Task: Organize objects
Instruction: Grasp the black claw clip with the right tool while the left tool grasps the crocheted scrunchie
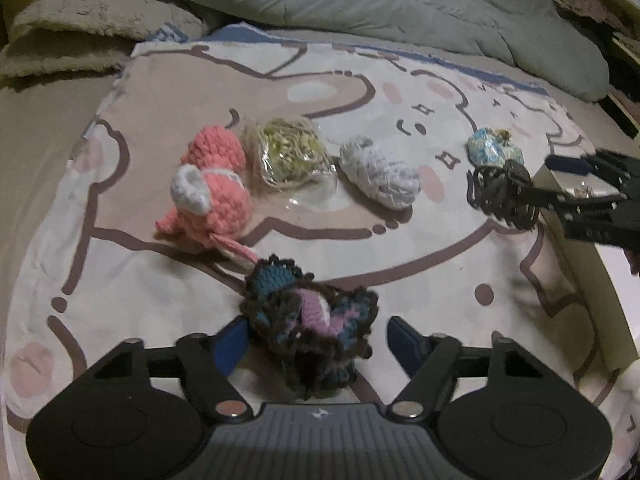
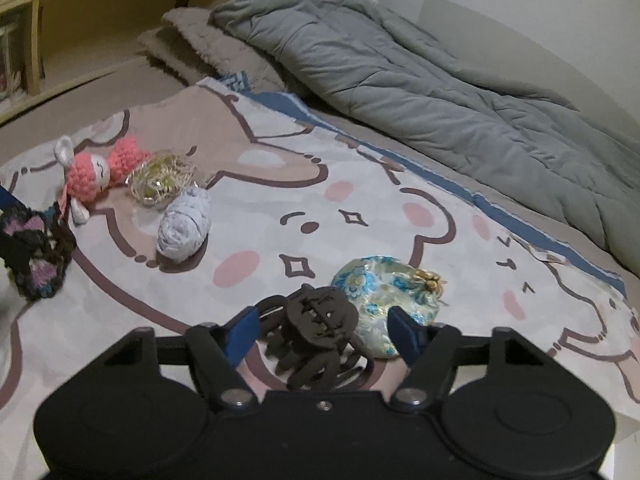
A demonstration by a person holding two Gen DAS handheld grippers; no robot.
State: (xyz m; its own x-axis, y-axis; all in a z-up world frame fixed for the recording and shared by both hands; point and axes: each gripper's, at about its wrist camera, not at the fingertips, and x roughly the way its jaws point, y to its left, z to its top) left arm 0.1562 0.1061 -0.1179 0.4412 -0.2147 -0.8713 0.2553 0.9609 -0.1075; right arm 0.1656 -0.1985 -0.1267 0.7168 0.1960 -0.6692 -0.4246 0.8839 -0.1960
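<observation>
Both jaw pairs are being held wide: left gripper (image 1: 316, 336) around the dark crocheted piece (image 1: 308, 320), right gripper (image 2: 320, 332) around the brown hair claw (image 2: 320, 320). Neither is being clamped. Closing off-centre risks snagging yarn or tipping the claw against the brocade pouch (image 2: 380, 292).

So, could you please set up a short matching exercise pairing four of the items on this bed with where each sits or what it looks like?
Items:
1. pink crocheted bunny doll
2. white knitted yarn bundle
3. dark brown plastic claw hair clip
4. dark crocheted flower with pink and blue patches

Descriptions:
A. between the left gripper's fingers
B. between the right gripper's fingers
C. white ear
D. between the clear bag and the floral pouch

Pairs: 1-C, 2-D, 3-B, 4-A
</observation>
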